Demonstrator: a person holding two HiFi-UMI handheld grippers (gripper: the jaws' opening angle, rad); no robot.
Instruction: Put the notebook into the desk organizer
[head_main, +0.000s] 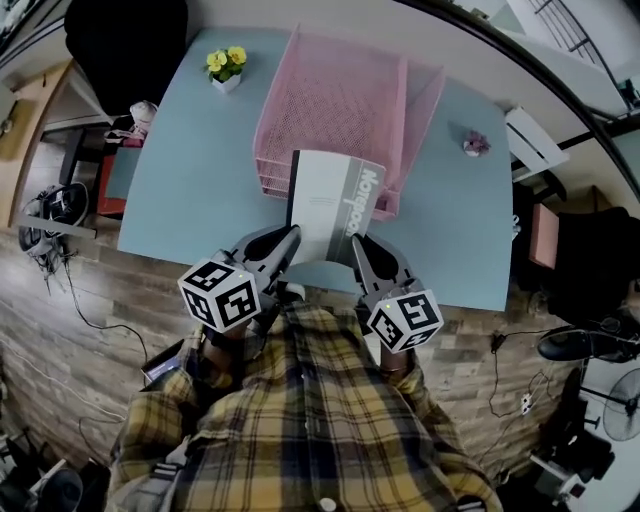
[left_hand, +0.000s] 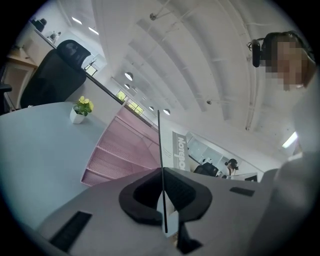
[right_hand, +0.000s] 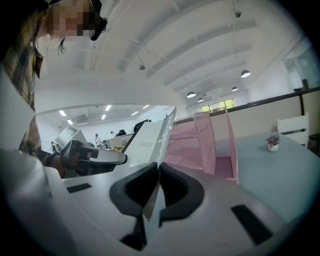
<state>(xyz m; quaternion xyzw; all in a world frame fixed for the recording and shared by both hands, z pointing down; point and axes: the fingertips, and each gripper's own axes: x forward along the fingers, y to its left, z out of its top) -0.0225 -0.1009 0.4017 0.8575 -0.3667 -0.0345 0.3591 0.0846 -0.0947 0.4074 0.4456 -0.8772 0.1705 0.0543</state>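
A white and grey notebook is held up on edge in front of the pink mesh desk organizer. My left gripper is shut on its lower left edge, and my right gripper is shut on its lower right edge. In the left gripper view the notebook rises as a thin edge from my shut jaws, with the organizer behind. In the right gripper view the notebook stands between the pads, the organizer to the right.
The light blue desk carries a small pot of yellow flowers at the back left and a small pink plant at the right. A black chair stands behind the desk. Cables lie on the wooden floor.
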